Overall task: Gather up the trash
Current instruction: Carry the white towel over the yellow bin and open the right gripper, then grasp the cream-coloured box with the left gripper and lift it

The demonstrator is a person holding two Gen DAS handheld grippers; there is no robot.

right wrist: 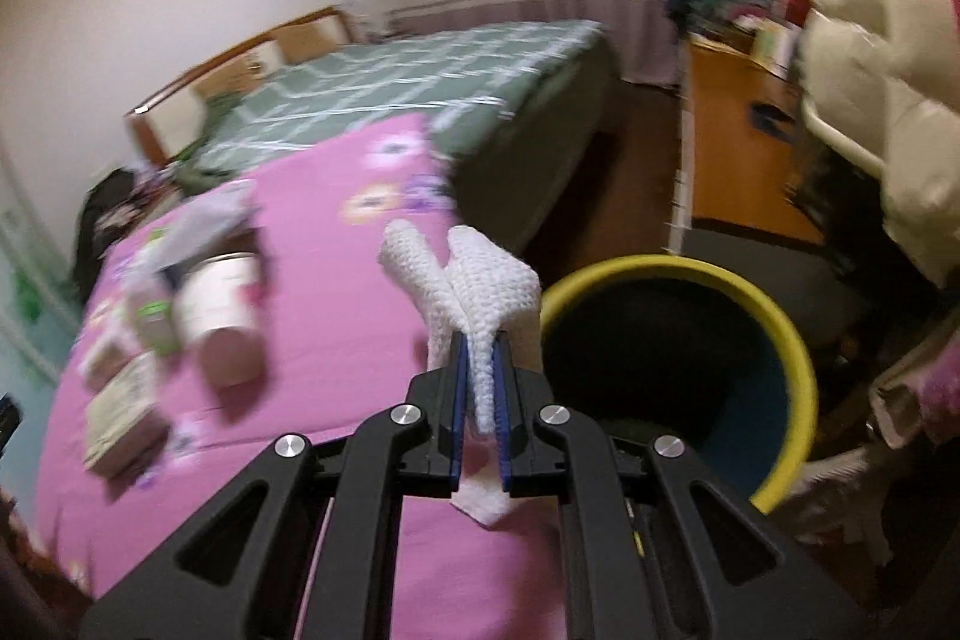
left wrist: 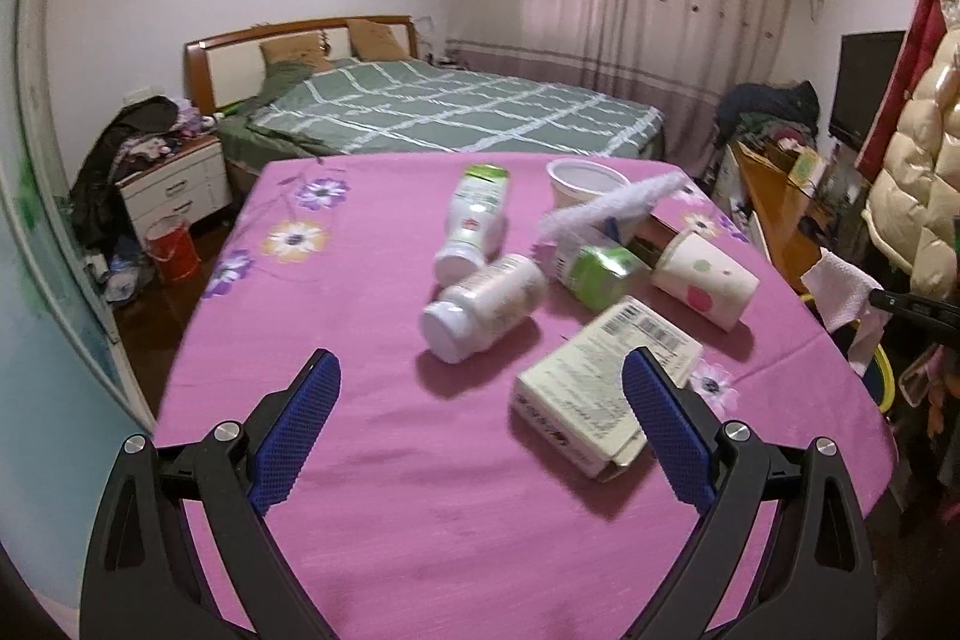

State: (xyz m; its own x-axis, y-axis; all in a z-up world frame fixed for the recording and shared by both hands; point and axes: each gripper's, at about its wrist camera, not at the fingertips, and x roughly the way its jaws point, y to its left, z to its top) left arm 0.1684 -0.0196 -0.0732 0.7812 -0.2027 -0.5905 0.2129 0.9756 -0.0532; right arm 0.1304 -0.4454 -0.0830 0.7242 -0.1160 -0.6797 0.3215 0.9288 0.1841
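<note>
The right tongs [right wrist: 479, 382] are pressed together on a folded white cloth [right wrist: 480, 280] — its two knitted ends stick out ahead of the tips and a short corner hangs below the grip. The landmark for the coming move is the yellow-rimmed bin [right wrist: 798, 358]: it stands on the floor just off the edge of the pink worktop [right wrist: 336, 340], and in the right wrist view its dark mouth opens immediately to the right of the pinched cloth and a little beyond it. The cloth is close to the bin's near rim but appears to be over the worktop edge, not yet over the opening. So the drop probably calls for a short carry rightward and forward, until the cloth hangs above the mouth, before the grip is let go. The view is smeared, so the exact gap to the rim cannot be told.

The left tongs [left wrist: 483, 382] are spread wide and hold nothing — they hover over the worktop, well away from the bin. Past them lie a white bottle [left wrist: 483, 307] on its side, its long axis running away and to the right, and a flat box [left wrist: 594, 382] partly behind the right-hand finger. The right hand is plainly the nearer one to the bin.
</note>
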